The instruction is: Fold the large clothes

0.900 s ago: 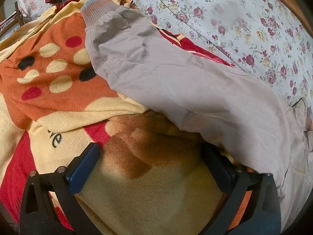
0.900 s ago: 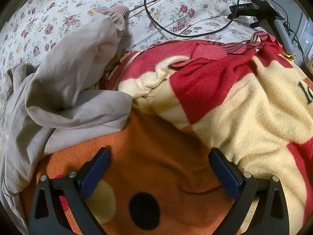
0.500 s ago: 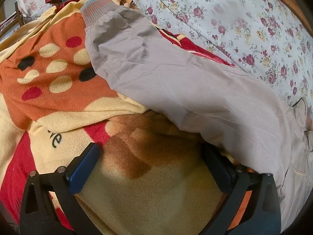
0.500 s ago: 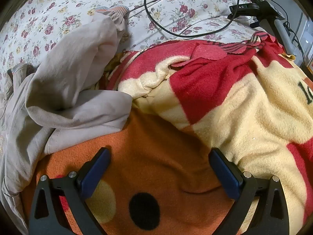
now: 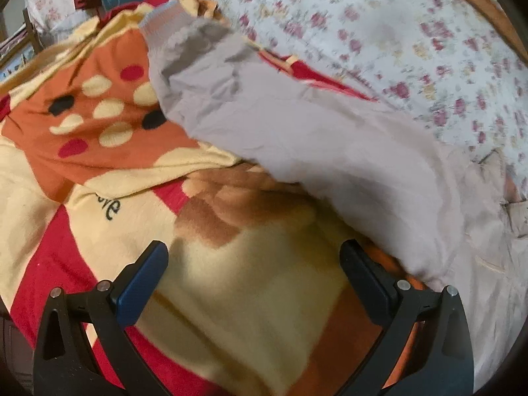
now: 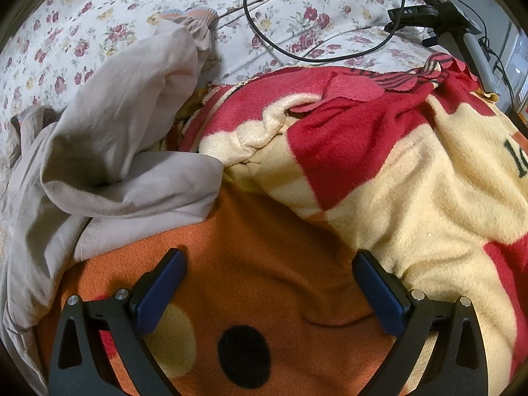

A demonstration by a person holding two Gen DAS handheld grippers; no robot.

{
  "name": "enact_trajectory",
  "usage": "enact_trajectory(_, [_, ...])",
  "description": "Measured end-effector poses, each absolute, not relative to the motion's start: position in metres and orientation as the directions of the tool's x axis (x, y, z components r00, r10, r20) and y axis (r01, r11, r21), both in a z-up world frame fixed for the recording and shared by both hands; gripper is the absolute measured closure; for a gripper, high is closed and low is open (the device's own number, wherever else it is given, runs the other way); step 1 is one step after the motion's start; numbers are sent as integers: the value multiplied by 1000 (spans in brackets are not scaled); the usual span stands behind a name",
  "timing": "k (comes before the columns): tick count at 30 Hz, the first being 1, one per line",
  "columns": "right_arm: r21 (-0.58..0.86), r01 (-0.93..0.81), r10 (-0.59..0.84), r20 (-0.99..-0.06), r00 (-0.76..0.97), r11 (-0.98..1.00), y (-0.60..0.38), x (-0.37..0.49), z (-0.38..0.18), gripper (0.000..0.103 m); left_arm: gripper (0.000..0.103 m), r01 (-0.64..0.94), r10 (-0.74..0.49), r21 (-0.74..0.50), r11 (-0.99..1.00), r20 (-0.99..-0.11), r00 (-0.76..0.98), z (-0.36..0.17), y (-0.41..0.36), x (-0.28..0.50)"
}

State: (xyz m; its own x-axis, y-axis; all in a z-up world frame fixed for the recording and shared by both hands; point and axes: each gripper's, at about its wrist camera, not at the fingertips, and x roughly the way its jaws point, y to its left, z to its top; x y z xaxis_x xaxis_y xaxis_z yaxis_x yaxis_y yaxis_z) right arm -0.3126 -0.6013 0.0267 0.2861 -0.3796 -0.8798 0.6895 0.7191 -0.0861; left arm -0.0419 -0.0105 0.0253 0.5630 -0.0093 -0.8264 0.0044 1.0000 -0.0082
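Floral bed [image 6: 99, 33], patterned blanket [image 6: 396, 198] spread over it, beige trousers [image 5: 313, 138] lying across blanket's edge and bed. Black cable [image 6: 264, 43] on sheet. Left gripper [image 5: 254, 264] and right gripper [image 6: 269, 270] fingers wide apart above blanket, holding nothing.

A bedroom in a home is what is shown. A bed is seen, spread with a white floral sheet [image 6: 99, 26] printed with small red roses, and its wooden frame [image 5: 468, 3] is glimpsed curving along the far right edge. A fleece blanket [image 6: 412, 204] in red, cream and orange is heaped over the sheet, and a beige garment [image 5: 313, 138] is draped across it. A black cable [image 6: 297, 54] is looped on the sheet near the far edge, beside a black device on a grey stand [image 6: 475, 49]. Bedding [image 5: 49, 3] is made out at the far left corner.
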Motion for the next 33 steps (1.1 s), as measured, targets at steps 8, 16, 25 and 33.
enact_trajectory(8, [-61, 664, -357, -877, 321, 745, -545, -324, 108, 2, 0, 124, -134, -71, 990, -755, 642, 60, -24, -68])
enact_trajectory(16, [-41, 544, -314, -852, 418, 838, -447, -326, 187, 1, 0, 198, -224, -125, 972, -741, 632, 82, -43, -95])
enact_trajectory(25, [98, 421, -146, -848, 510, 902, -353, -276, 180, 1, 0, 296, -257, -87, 951, -754, 605, 82, -70, -134])
enact_trajectory(33, [190, 387, -54, -841, 538, 902, -312, -229, 149, 1, 0, 399, -279, -10, 917, -730, 624, 80, -99, -149])
